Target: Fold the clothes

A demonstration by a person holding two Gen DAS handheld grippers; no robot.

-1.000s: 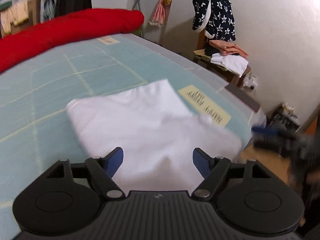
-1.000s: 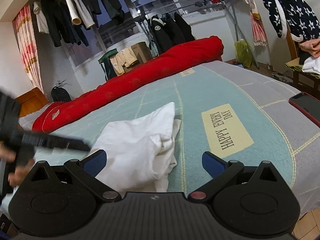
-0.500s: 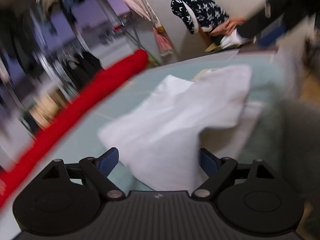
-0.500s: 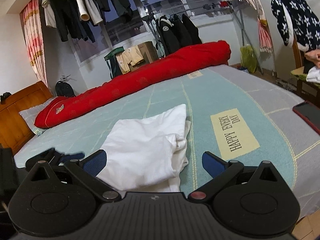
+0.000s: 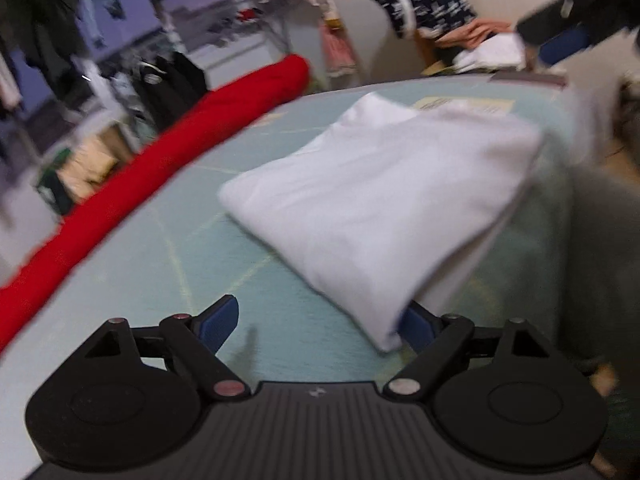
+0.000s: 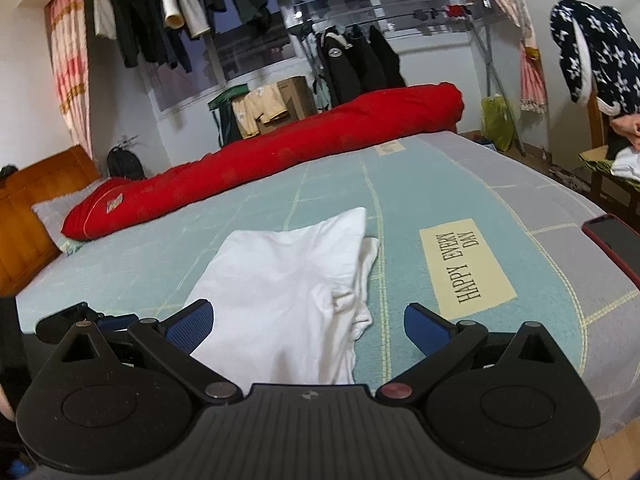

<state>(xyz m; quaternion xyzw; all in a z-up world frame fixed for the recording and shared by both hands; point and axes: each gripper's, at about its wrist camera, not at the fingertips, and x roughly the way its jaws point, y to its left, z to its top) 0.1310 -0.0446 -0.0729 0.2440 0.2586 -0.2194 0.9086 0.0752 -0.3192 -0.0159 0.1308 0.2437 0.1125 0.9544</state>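
So the white shirt [image 6: 288, 284] looks pretty much folded already, it's a compact, roughly rectangular bundle lying on the bed [image 6: 480, 200], toward the near edge and left of the "HAPPY EVERY DAY" patch [image 6: 466, 266]. It's well clear of the red roll [image 6: 280, 152] along the far edge. It's not super tidy though: on the right side an under layer sticks out past the top one, and there's a crumpled bit where the fabric bunches up. I'd call the folding itself mostly done, with maybe a last straighten or one more fold left, then moving it off to a pile. There's a chair [image 6: 600, 132] past the far right corner with other clothes on it, can't tell if those are finished ones or still waiting. As for the tongs: the left gripper [image 5: 316, 322] is spread wide and its jaws have just been opening further, nothing clamped. The shirt's near corner [image 5: 384, 340] sits right up against its right finger [image 5: 418, 326], but the view is blurry and the pads aren't pressing on it as far as I can see. The right gripper [image 6: 308, 326] is also wide open, hanging over the near end of the shirt with cloth showing between the fingers, not pinched. So right now nobody's holding anything, the shirt's just resting there.
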